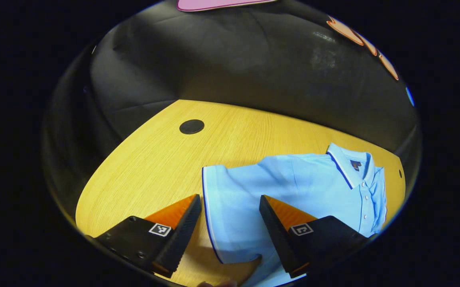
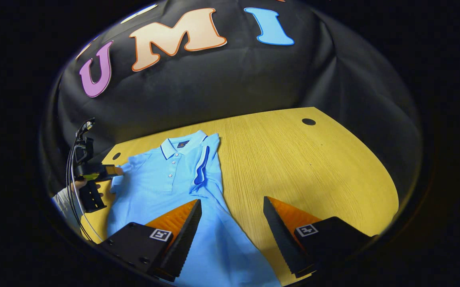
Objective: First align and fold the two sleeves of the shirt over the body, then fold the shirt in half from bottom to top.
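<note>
lying flat on table (image 2: 313, 167), shirt (image 2: 166, 187), one sleeve (image 2: 208, 167) folded, both grippers (image 1: 230, 223) (image 2: 232, 225) wide open, holding nothing

left tongs (image 1: 230, 235): jaws wide apart, low | right tongs (image 2: 232, 235): jaws wide apart, low

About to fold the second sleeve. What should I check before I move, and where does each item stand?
1. First sleeve over body: ok, the folded sleeve lies on the shirt.
2. Second sleeve folded: not ok, the flat sleeve lies spread on the table.
3. Left gripper placed: ok, jaws open either side of the cuff.
4. Left jaws touching fabric: cannot tell.
5. Right gripper free: ok, jaws open, holding nothing.
</note>
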Tool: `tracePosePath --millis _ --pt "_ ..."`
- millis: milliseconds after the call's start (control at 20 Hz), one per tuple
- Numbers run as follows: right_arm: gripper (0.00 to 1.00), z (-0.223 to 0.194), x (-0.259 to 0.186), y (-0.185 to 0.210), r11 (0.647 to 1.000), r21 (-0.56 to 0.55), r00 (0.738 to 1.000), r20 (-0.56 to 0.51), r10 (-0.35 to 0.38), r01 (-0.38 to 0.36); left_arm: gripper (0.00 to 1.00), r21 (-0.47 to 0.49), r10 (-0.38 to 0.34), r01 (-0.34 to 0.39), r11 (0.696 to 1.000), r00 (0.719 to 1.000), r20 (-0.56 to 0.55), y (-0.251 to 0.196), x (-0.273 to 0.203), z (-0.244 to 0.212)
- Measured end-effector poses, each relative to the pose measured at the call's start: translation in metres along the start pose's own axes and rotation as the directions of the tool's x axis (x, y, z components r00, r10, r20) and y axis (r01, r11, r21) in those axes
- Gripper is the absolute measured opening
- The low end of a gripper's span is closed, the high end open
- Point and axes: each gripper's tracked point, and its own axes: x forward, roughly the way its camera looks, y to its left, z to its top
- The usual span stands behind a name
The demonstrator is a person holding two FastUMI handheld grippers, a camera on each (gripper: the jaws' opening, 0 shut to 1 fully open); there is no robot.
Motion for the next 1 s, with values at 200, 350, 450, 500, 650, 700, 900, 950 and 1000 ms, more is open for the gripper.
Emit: tracePosePath --millis 200,350,450,500,650,700,900,950,1000 --pt "0.97 -0.002 0.002 0.001 1.000 0.025 1.000 -0.003 -0.004 0.004 0.82 0.001 -0.018 0.018 1.000 1.000 0.006 -0.007 -0.003 0.005" --pt "0.97 -0.005 0.003 -0.001 0.999 0.032 1.000 -0.007 -0.005 0.005 0.35 -0.019 -0.059 0.060 0.998 0.998 0.019 -0.024 0.002 0.002" --pt "0.97 -0.004 0.000 -0.004 1.000 0.028 1.000 0.000 -0.002 0.002 0.00 -0.034 -0.042 0.044 0.998 0.998 0.036 -0.026 0.002 0.007" --pt "0.97 -0.002 -0.001 -0.005 1.000 0.029 1.000 0.001 0.000 0.000 0.00 -0.018 -0.053 0.054 0.998 0.998 0.025 -0.029 0.002 0.006" --pt "0.97 0.003 -0.003 -0.009 0.998 0.054 1.000 0.010 0.010 -0.011 0.00 0.001 -0.096 0.096 0.995 0.994 0.042 -0.051 -0.014 0.019" --pt "0.97 0.005 -0.003 -0.010 0.998 0.062 1.000 0.013 0.013 -0.013 0.00 0.021 -0.098 0.097 0.995 0.993 0.062 -0.058 -0.020 0.026" --pt "0.89 0.007 -0.005 -0.018 0.998 0.064 1.000 0.016 0.025 -0.026 0.00 0.087 -0.165 0.157 0.984 0.982 0.094 -0.105 -0.045 0.043" --pt "0.90 0.007 -0.007 -0.021 0.997 0.066 1.000 0.017 0.027 -0.028 0.00 0.091 -0.178 0.169 0.981 0.979 0.104 -0.117 -0.049 0.045" --pt "0.89 0.008 -0.008 -0.024 0.997 0.070 0.999 0.019 0.029 -0.030 0.00 0.094 -0.196 0.187 0.978 0.975 0.103 -0.130 -0.054 0.045"
